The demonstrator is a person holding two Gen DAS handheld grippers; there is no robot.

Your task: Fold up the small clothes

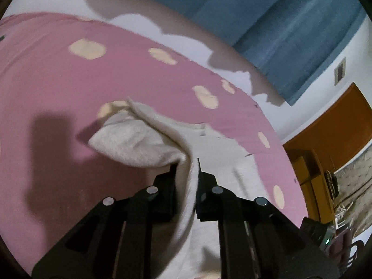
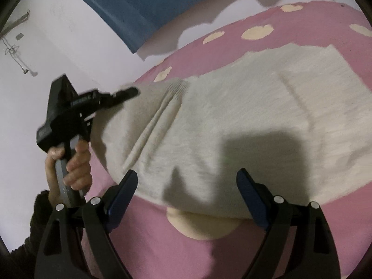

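A cream knit garment point(image 2: 232, 121) lies on a pink sheet with pale spots point(image 2: 186, 251). My left gripper point(image 1: 187, 165) is shut on a fold of the cream garment point(image 1: 148, 139) and holds it lifted off the sheet. In the right wrist view the left gripper point(image 2: 130, 93) pinches the garment's left edge, held by a hand point(image 2: 76, 162). My right gripper point(image 2: 186, 176) is open and empty, its fingers point(image 2: 125, 186) just above the garment's near edge.
The pink sheet point(image 1: 58, 81) covers a bed. A white and mauve wall point(image 1: 181, 37) and a blue curtain point(image 1: 279, 23) stand behind. An orange wooden cabinet point(image 1: 311, 174) is at the right of the left wrist view.
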